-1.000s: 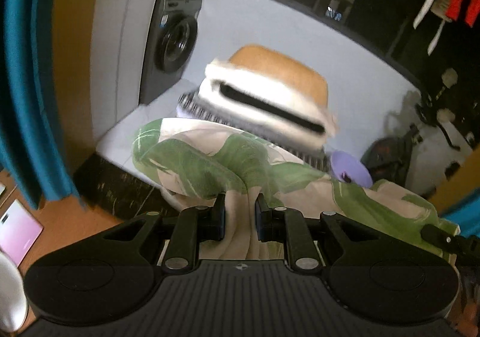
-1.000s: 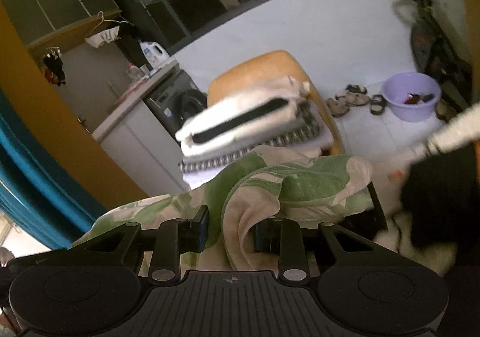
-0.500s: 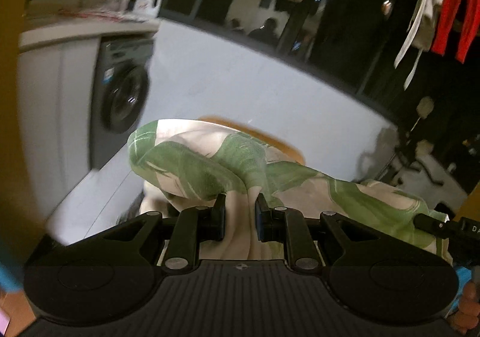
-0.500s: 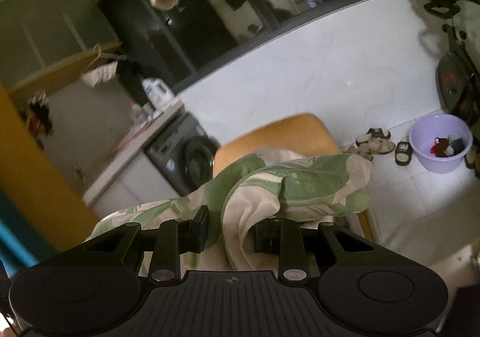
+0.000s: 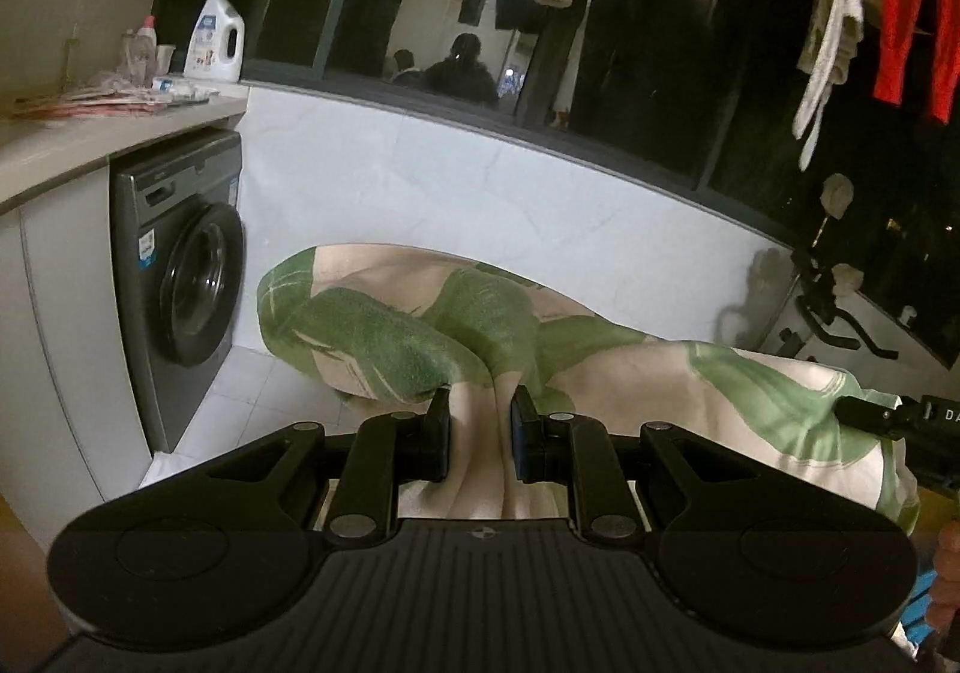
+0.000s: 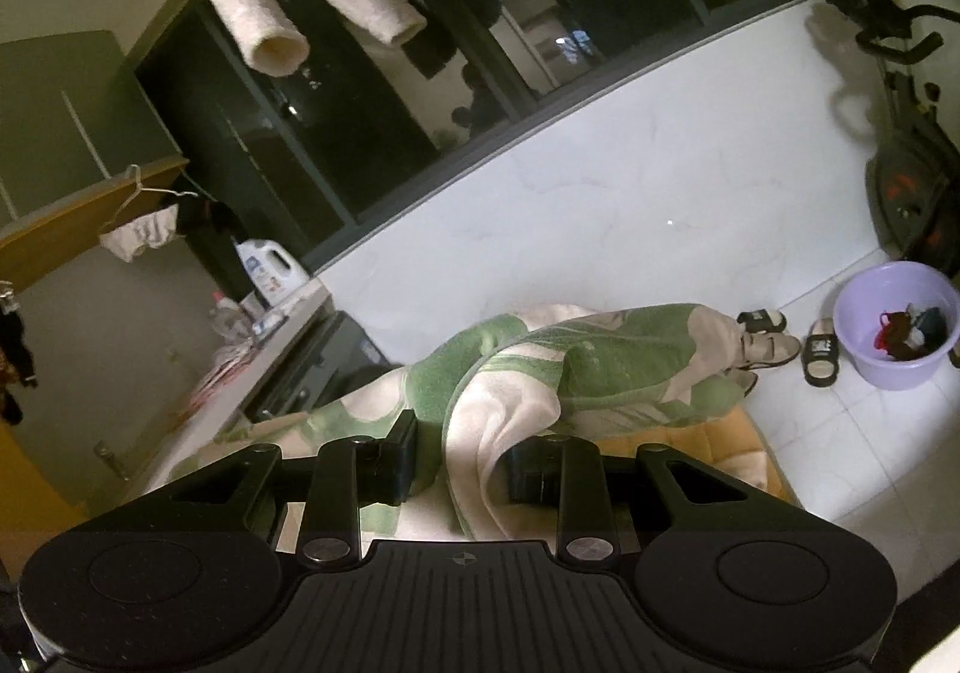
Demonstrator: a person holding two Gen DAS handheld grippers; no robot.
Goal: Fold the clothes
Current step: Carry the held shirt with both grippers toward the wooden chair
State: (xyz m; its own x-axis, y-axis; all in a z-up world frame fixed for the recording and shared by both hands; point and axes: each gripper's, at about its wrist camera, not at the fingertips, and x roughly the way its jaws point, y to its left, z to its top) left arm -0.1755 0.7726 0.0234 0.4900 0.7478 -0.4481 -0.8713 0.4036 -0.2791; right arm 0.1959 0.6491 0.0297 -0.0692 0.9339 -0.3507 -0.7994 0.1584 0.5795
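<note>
Both tongs had swung away from the folded stack, lifting the green-and-cream cloth point(image 5: 480, 337) with them. Left tongs point(image 5: 480, 433) and right tongs point(image 6: 459, 454) each stayed clenched on a bunched fold, the cloth slung between them above the orange chair point(image 6: 726, 442). I judged it ready to spread for folding.
</note>
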